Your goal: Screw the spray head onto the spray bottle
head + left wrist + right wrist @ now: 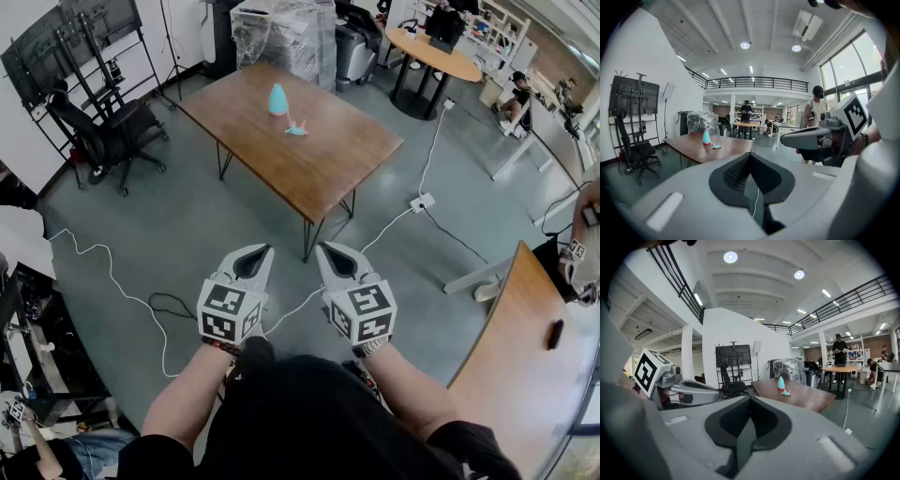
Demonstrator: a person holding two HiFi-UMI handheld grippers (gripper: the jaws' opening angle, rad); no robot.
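Observation:
A turquoise spray bottle (278,99) stands upright on the brown wooden table (328,159), far ahead of me. Its spray head (296,128) lies on the tabletop just to the bottle's right, apart from it. Both show small in the left gripper view, bottle (706,137) and head (716,146), and in the right gripper view, bottle (781,383) and head (786,393). My left gripper (254,254) and right gripper (331,252) are held side by side close to my body, well short of the table. Both are shut and hold nothing.
A black office chair (108,131) stands left of the table. White cables (412,202) with a power strip run across the grey floor. A second wooden table (525,347) edge is at my right. A round table (433,52) and people are at the far back.

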